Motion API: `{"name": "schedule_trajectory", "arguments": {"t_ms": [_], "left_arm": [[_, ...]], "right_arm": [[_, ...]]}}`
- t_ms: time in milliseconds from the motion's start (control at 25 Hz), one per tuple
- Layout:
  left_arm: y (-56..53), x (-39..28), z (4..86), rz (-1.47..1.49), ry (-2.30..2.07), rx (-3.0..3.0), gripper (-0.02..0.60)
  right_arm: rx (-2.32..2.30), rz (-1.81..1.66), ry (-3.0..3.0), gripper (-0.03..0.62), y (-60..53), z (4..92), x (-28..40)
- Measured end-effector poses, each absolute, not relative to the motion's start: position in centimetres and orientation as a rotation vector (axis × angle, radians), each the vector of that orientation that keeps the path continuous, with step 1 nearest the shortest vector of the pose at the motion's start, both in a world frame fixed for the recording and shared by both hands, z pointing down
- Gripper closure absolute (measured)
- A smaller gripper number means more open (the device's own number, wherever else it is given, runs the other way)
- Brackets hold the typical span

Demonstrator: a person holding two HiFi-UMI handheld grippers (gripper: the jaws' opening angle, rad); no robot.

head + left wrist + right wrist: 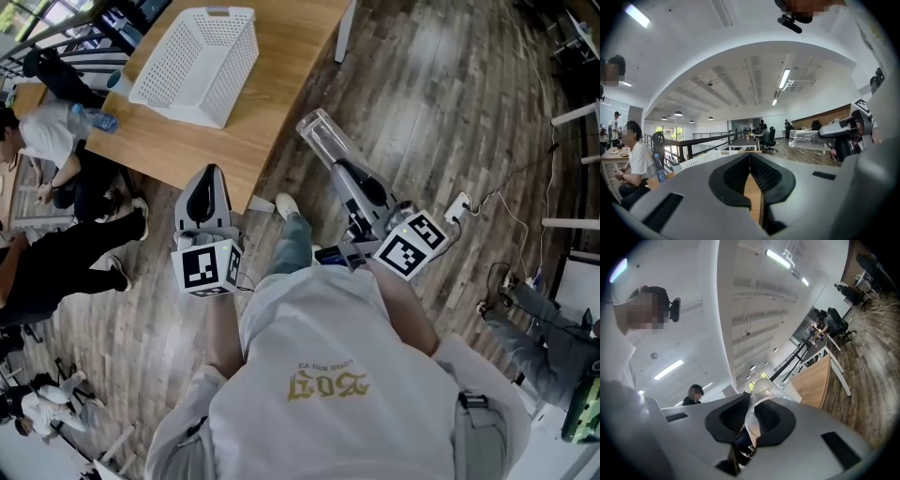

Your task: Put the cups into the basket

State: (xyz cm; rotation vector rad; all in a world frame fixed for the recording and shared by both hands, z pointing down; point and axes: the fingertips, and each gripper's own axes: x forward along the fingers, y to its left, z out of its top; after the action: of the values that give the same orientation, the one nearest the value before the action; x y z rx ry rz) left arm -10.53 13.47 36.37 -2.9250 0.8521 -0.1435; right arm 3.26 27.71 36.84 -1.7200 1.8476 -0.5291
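Observation:
A white perforated basket [197,61] stands on the wooden table [178,141] at the upper left. My right gripper [339,169] is shut on a clear plastic cup [322,139], held in the air over the wood floor, right of the table's corner. In the right gripper view the cup [761,389] is pinched by its wall between the jaws [751,403]. My left gripper [206,180] hovers at the table's near edge, shut and holding nothing. The left gripper view shows the basket [705,158] ahead and the cup [806,139] to the right.
A water bottle [94,120] lies on the table left of the basket. People sit at the far left [47,141]. A power strip with cables [459,206] lies on the floor at the right. A white table leg [344,28] stands beyond the cup.

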Motion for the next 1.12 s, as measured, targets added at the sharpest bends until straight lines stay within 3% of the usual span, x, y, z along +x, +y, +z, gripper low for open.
{"name": "schedule_trajectory", "arguments": {"t_ms": [1120], "left_arm": [[-13.8, -0.1, 32.5, -0.101, 0.994, -2.921, 0.577]], "right_arm": [[-1.557, -0.639, 2.041, 0.556, -3.0, 32.5, 11.6]]}}
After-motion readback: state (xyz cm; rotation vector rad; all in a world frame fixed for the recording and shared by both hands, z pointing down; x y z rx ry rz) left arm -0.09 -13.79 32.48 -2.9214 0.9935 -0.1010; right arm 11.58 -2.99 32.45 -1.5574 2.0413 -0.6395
